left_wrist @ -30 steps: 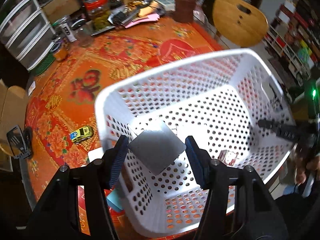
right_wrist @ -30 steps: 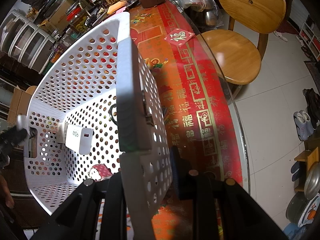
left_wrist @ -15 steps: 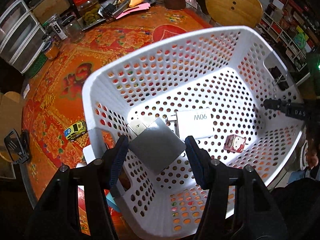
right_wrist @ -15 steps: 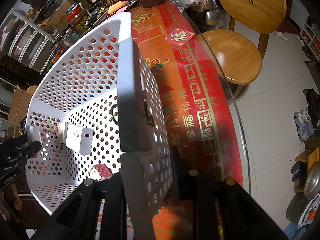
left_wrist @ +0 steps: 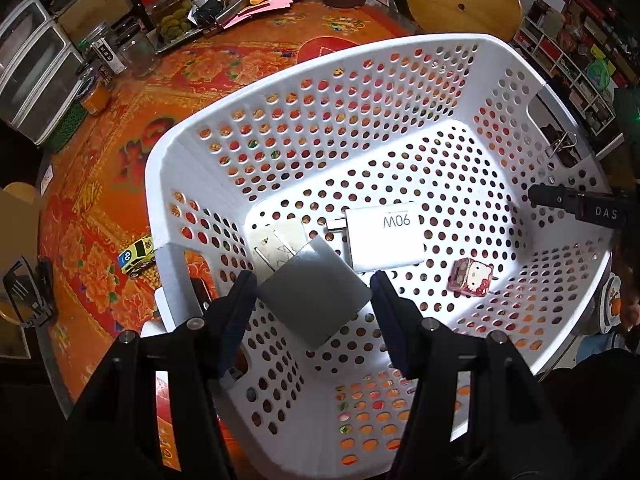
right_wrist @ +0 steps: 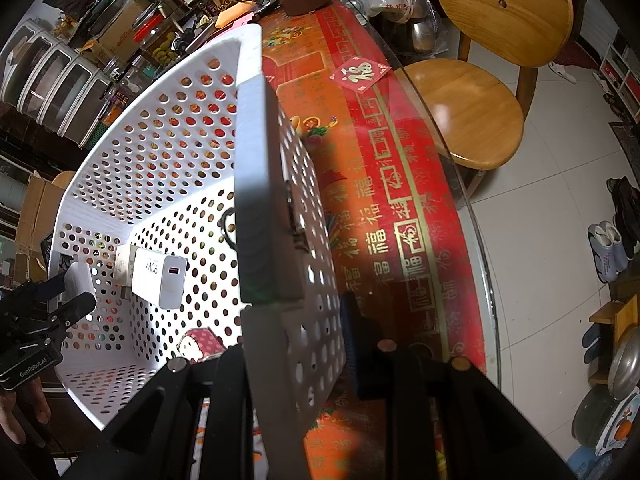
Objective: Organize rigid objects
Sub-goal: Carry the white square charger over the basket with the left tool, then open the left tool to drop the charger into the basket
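Two hand-held grippers work at the white basket [left_wrist: 224, 148]. My left hand-held gripper [left_wrist: 313, 296] pinches a grey square block [left_wrist: 314, 292] by its corners above the basket's near end. Below it lie a white 90W charger [left_wrist: 384, 240], a small white plug [left_wrist: 276, 240] and a pink cartoon cube [left_wrist: 472, 278]. Only this view shows the yellow toy car [left_wrist: 138, 256] on the bench [left_wrist: 120, 152].

My right hand-held gripper [right_wrist: 296, 332] straddles the basket's side wall [right_wrist: 304, 216], closed against it; only its view shows the wooden chair [right_wrist: 480, 120].
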The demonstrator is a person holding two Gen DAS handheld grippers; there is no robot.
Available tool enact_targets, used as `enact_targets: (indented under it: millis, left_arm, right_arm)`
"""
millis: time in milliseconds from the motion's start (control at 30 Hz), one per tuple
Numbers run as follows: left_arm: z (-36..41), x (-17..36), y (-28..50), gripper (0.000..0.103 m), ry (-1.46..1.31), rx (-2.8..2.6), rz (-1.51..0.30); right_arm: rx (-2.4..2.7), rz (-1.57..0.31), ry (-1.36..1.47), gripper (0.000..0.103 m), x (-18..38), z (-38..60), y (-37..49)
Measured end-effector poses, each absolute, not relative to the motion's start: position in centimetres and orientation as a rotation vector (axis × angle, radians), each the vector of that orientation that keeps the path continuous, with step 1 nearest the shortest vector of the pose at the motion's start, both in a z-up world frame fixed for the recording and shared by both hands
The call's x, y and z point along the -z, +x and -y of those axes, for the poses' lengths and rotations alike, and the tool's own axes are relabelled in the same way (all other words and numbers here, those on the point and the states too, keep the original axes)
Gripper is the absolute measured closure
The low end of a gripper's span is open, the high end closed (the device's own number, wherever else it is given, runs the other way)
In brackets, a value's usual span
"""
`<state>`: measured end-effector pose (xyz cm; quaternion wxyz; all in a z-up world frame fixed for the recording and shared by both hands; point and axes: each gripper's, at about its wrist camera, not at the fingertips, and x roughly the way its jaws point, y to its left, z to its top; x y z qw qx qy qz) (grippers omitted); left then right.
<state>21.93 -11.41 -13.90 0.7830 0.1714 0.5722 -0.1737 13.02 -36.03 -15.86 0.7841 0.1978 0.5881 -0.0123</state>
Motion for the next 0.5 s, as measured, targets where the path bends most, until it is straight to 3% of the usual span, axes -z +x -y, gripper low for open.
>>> enact_targets:
  millis: [500]
  left_arm:
    - [11.65, 14.09, 21.12, 0.045, 0.374, 0.392, -1.237]
  right_arm:
    - [0.025, -1.270, 0.426, 0.082, 15.86, 35.94, 13.11]
